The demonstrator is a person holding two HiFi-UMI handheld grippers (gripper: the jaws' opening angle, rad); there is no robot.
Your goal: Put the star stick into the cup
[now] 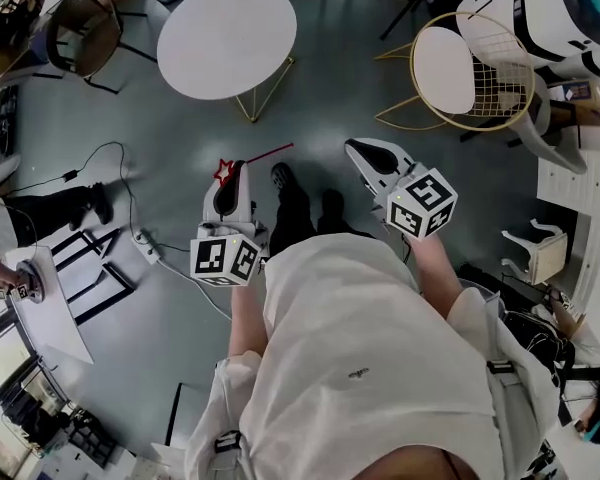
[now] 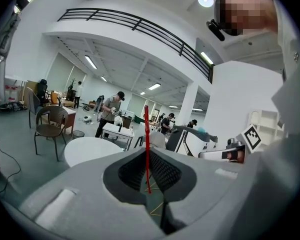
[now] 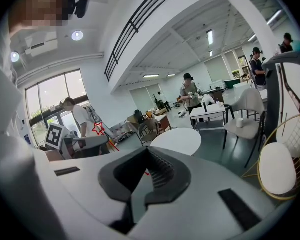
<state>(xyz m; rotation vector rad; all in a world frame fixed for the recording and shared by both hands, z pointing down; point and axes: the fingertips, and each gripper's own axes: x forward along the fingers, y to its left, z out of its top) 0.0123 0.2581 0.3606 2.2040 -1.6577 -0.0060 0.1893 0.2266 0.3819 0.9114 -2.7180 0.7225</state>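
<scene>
The star stick (image 1: 255, 158) is a thin red rod with a red outlined star (image 1: 223, 172) at one end. My left gripper (image 1: 238, 166) is shut on it near the star, and the rod points right over the floor. In the left gripper view the rod (image 2: 146, 144) stands upright between the closed pads of that gripper (image 2: 147, 171). My right gripper (image 1: 352, 146) is shut and holds nothing, a short way right of the rod's free end. In the right gripper view (image 3: 147, 164) the star (image 3: 96, 129) shows at the left. No cup is plainly in view.
A round white table (image 1: 227, 36) stands ahead on the grey floor. A gold wire chair (image 1: 470, 68) is at the right and a brown chair (image 1: 80, 28) at the far left. A cable with a power strip (image 1: 145, 243) lies at the left. People work at tables (image 2: 112, 115) far off.
</scene>
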